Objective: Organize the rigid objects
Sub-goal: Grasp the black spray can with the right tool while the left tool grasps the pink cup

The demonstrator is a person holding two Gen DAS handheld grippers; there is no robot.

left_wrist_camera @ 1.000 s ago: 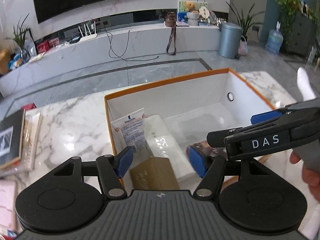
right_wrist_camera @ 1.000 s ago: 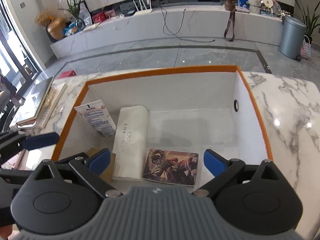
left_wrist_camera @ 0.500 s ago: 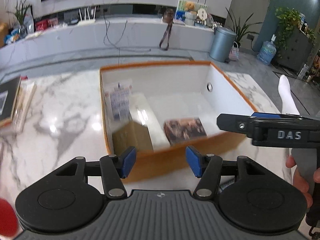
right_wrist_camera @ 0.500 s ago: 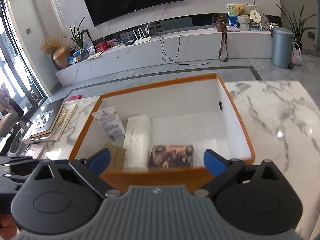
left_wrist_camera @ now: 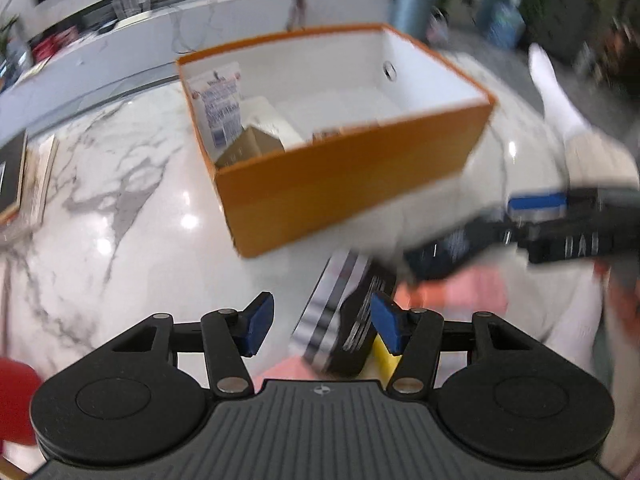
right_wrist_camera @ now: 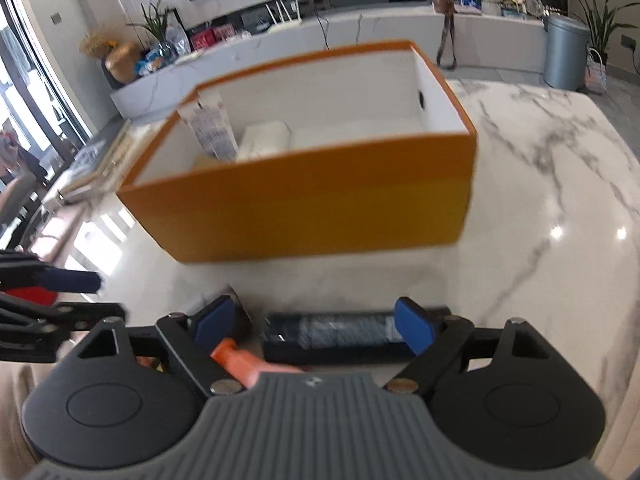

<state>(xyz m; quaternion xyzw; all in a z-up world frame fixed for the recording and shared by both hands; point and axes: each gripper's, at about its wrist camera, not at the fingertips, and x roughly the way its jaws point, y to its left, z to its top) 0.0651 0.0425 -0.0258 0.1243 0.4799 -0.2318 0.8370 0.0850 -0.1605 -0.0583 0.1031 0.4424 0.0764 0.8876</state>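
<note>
Right wrist view showed the right gripper (right_wrist_camera: 316,322) spread wide and empty, low over a black flat box (right_wrist_camera: 340,338) lying on the marble table (right_wrist_camera: 540,208) just in front of the orange box (right_wrist_camera: 304,204). An orange-and-pink item (right_wrist_camera: 244,362) lay touching or just beside its left finger. The left gripper (left_wrist_camera: 320,326) was also spread and holding nothing, above a striped black-and-white package (left_wrist_camera: 340,320), with something yellow (left_wrist_camera: 380,350) by its right finger.

Both views were smeared, so the hands seemed to be travelling fast; I judged the main risk was a hurried closing that caught the black flat box off-centre, or nipped the orange-and-pink item with it. The two grippers were near one another over the same small heap, so a knock between them looked possible.

Inside the orange box a printed packet (left_wrist_camera: 220,108) leaned at the left wall, beside a white pack (right_wrist_camera: 264,142) and a brown carton (left_wrist_camera: 250,146), leaving the right part bare. Its tall near wall stood between the heap and that space.
</note>
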